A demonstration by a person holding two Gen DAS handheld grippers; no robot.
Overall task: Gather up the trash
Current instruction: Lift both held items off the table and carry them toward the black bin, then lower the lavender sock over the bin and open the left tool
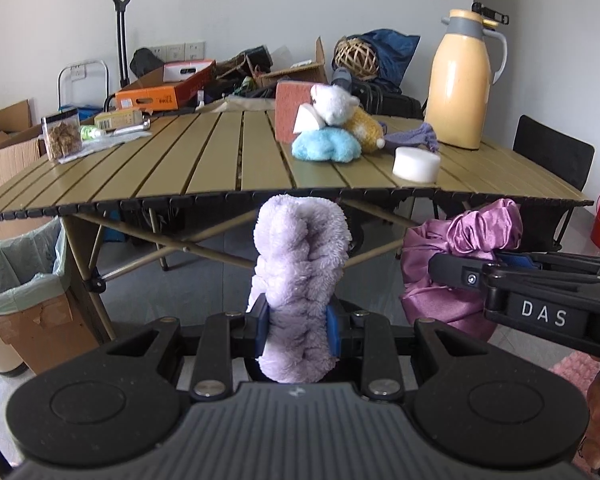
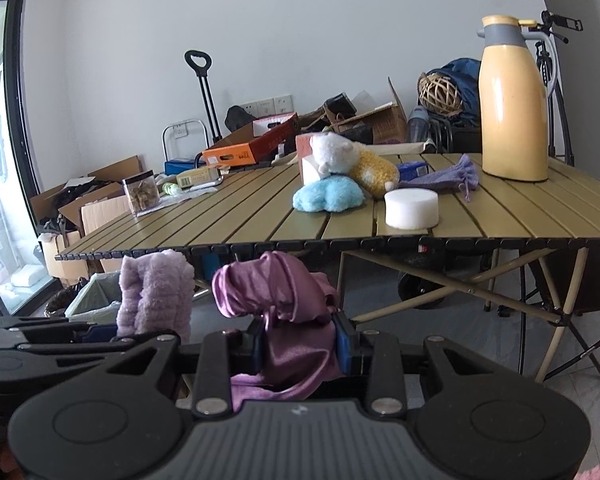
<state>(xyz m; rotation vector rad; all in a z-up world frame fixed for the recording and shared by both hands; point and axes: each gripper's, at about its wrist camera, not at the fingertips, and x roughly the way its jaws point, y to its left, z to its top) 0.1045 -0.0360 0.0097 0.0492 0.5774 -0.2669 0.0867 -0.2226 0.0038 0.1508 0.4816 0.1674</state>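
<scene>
Left gripper (image 1: 296, 330) pinched tight on a fluffy lilac cloth (image 1: 300, 276), which stands up between the blue pads (image 1: 332, 328); right gripper (image 2: 300, 344) likewise clamped on a shiny purple satin cloth (image 2: 284, 300), its loose end hanging below the jaws. Both bundles are held in the air just in front of the table edge (image 1: 284, 196) and below the tabletop. Lined bin (image 1: 24, 276), a cardboard box with a pale green bag, stands on the floor to the left under the table corner. Risk: the satin looks slippery and could slide out of the pinch before reaching the bin; the dangling tail might also snag the table frame. Further back on the table: white foam disc (image 1: 416, 164), blue plush (image 1: 326, 146), yellow thermos jug (image 1: 462, 80). Whether these count as trash is unclear from here.
</scene>
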